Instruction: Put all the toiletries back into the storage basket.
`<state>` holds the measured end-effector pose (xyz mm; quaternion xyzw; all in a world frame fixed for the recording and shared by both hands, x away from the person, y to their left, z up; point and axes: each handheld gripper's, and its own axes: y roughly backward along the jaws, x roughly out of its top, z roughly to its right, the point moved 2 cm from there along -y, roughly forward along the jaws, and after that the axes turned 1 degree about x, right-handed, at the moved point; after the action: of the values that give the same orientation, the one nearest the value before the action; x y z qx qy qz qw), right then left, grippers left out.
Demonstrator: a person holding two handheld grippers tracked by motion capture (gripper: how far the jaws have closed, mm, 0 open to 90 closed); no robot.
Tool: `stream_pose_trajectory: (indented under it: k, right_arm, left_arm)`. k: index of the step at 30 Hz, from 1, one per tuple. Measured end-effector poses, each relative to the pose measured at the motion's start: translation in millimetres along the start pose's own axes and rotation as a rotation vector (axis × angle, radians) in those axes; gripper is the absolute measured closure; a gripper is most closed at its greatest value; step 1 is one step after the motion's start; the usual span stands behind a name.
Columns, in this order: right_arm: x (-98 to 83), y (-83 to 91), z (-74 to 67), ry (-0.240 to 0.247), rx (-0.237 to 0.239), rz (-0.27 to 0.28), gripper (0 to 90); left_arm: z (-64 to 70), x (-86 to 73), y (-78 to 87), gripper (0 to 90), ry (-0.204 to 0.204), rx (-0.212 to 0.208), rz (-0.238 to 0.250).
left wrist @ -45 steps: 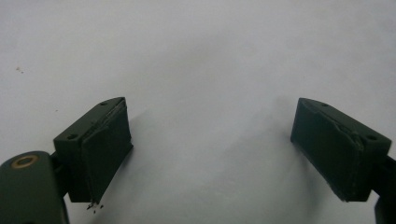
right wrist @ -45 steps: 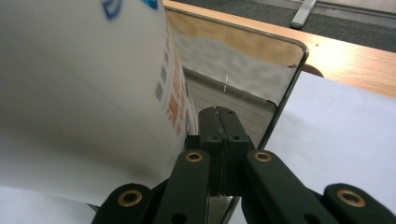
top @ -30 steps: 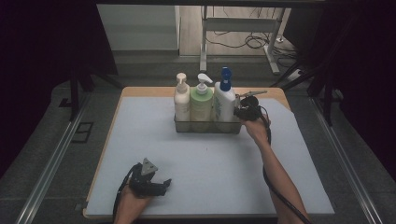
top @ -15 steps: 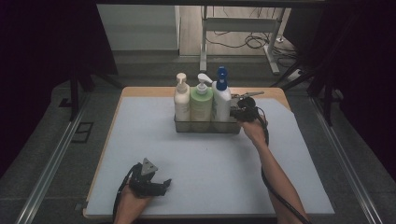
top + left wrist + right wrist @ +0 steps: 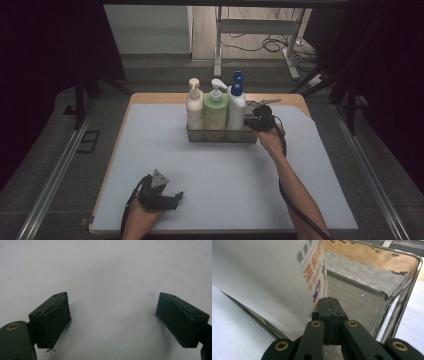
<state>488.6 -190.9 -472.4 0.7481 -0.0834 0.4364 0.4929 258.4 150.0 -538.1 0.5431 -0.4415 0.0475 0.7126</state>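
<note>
A shiny metal caddy (image 5: 220, 136) stands at the back middle of the white mat (image 5: 225, 175). It holds a cream pump bottle (image 5: 194, 104), a green pump bottle (image 5: 216, 107) and a white bottle with a blue cap (image 5: 236, 102). My right gripper (image 5: 248, 121) is at the caddy's right end. In the right gripper view it (image 5: 329, 305) is shut, jaws pressed together just inside the caddy wall (image 5: 362, 290), beside the white bottle (image 5: 274, 277); I see nothing between them. My left gripper (image 5: 170, 199) rests open near the mat's front left, with bare mat between its pads (image 5: 55, 317).
The wooden table edge (image 5: 150, 97) borders the mat at the back and left. A cable trails from the right gripper along the forearm (image 5: 295, 190). Metal rails (image 5: 55, 170) run along both sides below the table. A table frame and cables lie on the floor behind.
The right gripper has shifted only slightly at the caddy's right end. The left hand and the bottles have stayed put.
</note>
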Motion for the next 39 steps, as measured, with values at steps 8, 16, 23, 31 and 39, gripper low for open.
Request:
stream_pose_trajectory:
  k: [8, 16, 23, 31, 39]
  right_arm:
    - [0.1, 3.1, -0.9, 0.003, 0.002, -0.002, 89.8]
    - [-1.1, 5.7, -4.8, 0.007, 0.014, -0.005, 89.8]
    - [-2.9, 7.3, -7.6, 0.011, 0.025, -0.002, 89.8]
    - [-4.5, 8.7, -9.6, 0.013, 0.031, 0.001, 89.8]
    - [-4.8, 8.9, -9.9, 0.027, 0.019, 0.004, 88.6]
  left_arm:
    - [0.0, 0.1, -0.1, 12.0, 0.001, 0.000, 0.000]
    - [-0.1, 0.1, -0.1, 12.0, 0.000, 0.001, 0.000]
    - [0.1, 0.1, -0.2, 12.0, 0.002, 0.000, 0.002]
    - [0.2, 0.1, -0.2, 12.0, 0.002, 0.000, 0.001]
    - [0.2, 0.1, -0.2, 12.0, 0.001, 0.001, 0.002]
